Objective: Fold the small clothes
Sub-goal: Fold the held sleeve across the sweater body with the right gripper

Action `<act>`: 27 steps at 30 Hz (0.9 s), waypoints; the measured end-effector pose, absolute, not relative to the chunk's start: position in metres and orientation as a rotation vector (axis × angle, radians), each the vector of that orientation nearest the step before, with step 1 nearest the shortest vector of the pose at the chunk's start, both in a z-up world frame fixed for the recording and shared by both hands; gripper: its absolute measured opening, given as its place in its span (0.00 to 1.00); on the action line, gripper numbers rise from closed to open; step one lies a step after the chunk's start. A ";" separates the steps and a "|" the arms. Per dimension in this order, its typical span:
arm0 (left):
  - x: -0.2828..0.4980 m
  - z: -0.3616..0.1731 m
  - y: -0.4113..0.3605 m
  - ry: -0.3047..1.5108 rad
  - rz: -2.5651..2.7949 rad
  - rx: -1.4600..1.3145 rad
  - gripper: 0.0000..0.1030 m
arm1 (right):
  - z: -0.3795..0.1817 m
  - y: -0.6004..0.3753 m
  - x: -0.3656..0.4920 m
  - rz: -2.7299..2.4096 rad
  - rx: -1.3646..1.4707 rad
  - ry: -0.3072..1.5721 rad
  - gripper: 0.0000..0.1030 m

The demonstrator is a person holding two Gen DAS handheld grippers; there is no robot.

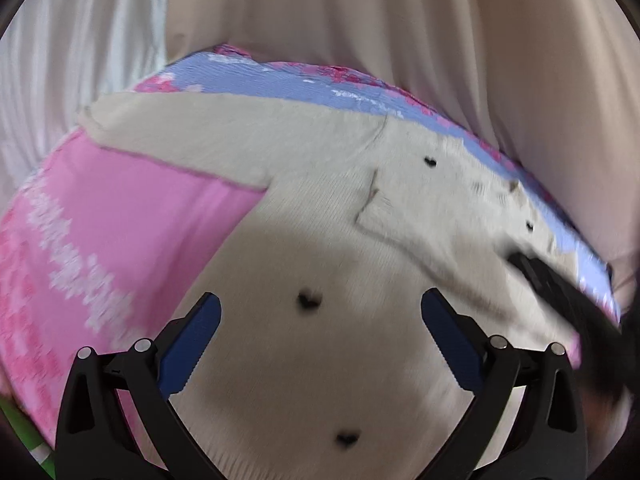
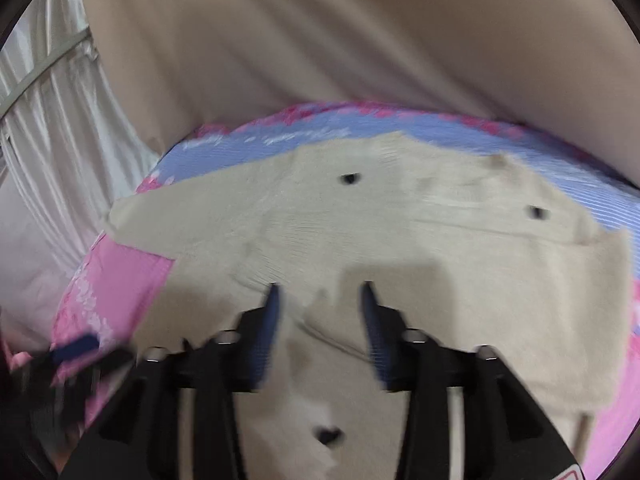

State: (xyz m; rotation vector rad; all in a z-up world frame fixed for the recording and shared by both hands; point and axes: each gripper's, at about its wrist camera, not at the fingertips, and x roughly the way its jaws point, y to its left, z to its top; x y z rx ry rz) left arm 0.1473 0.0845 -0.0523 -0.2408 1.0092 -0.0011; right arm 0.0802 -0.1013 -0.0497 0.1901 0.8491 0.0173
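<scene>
A small cream knit sweater (image 1: pixel 304 200) with little black hearts lies spread on a pink and blue patterned cloth (image 1: pixel 120 220); it also shows in the right wrist view (image 2: pixel 400 240). One sleeve reaches out to the left (image 1: pixel 160 128). My left gripper (image 1: pixel 320 308) is open and empty, hovering over the sweater's body. My right gripper (image 2: pixel 320 292) is open and empty above the sweater, its jaws narrower apart. The right gripper also shows blurred at the right edge of the left wrist view (image 1: pixel 560 280), and the left gripper shows at the lower left of the right wrist view (image 2: pixel 76 344).
Beige curtains (image 2: pixel 320 40) hang behind the surface, with white curtains (image 1: pixel 60 80) to the left. The patterned cloth (image 2: pixel 260 136) ends just past the sweater at the far side. A green strip (image 1: pixel 20 428) shows at the lower left.
</scene>
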 end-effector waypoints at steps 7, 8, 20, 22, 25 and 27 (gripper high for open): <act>0.257 -0.128 0.042 1.228 -0.034 -0.415 0.84 | -0.071 -0.203 0.001 -0.350 0.171 0.927 0.50; 0.261 -0.128 0.039 1.205 0.016 -0.402 0.73 | -0.076 -0.215 -0.003 -0.387 0.185 0.934 0.50; 0.302 -0.071 0.058 0.990 0.067 -0.353 0.07 | -0.120 -0.282 0.006 -0.315 0.413 0.933 0.25; 0.304 -0.085 0.066 1.026 0.094 -0.354 0.07 | -0.118 -0.277 0.011 -0.303 0.429 0.923 0.25; 0.304 -0.101 0.063 1.053 0.101 -0.332 0.07 | -0.106 -0.264 0.006 -0.273 0.418 0.894 0.32; 0.301 -0.106 0.063 1.053 0.102 -0.320 0.08 | -0.107 -0.255 0.004 -0.280 0.388 0.898 0.38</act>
